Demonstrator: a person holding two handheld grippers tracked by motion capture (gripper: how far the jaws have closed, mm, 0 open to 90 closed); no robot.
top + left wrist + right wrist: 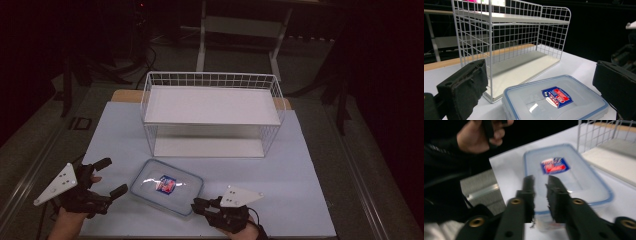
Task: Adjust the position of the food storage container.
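Clear rectangular plastic container [166, 186] with blue-rimmed lid lies flat, long axis slanting toward right gripper [200, 205], jaws narrow, empty; left gripper [113, 176] gapes wide.

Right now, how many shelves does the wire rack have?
2. The upper shelf sits at the top of the white wire rack; the lower shelf rests at its base, just behind the plastic container.
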